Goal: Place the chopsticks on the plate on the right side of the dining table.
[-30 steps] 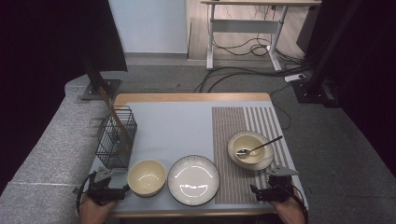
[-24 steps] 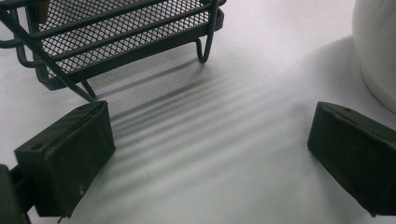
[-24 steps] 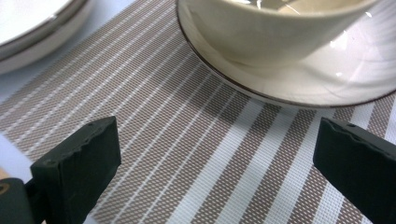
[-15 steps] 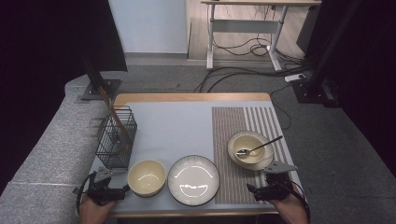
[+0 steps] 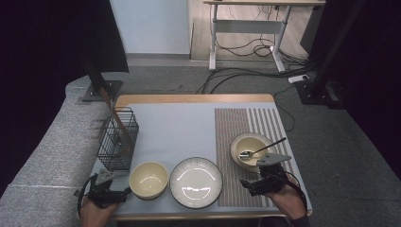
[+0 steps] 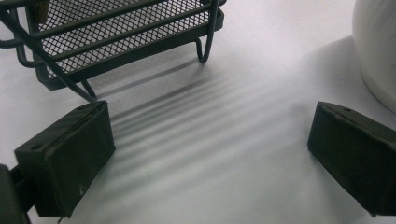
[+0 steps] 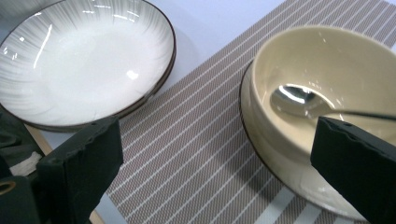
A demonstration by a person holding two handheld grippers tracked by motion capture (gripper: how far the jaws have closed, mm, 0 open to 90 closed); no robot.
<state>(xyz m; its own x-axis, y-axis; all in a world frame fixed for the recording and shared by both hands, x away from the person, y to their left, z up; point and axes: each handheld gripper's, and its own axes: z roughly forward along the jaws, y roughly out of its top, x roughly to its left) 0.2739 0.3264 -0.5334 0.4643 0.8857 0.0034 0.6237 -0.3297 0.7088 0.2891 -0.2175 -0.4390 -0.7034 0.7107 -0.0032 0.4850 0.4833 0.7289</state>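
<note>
**Both claws open, idle at near table edge**

Right claw [image 5: 259,183], jaws apart, empty, sits just short of the cream ceramic bowl [image 5: 249,150] on the striped mat; its metal spoon [image 5: 261,149] handle points far-right. Left claw [image 5: 109,191], open, near-left corner, further off.

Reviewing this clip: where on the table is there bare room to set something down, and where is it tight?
Free: the grey mat behind the plate, between the wire basket and the striped placemat, and the placemat's far half. Crowded: the near edge, where the empty bowl, the plate and the bowl with a spoon line up.
</note>
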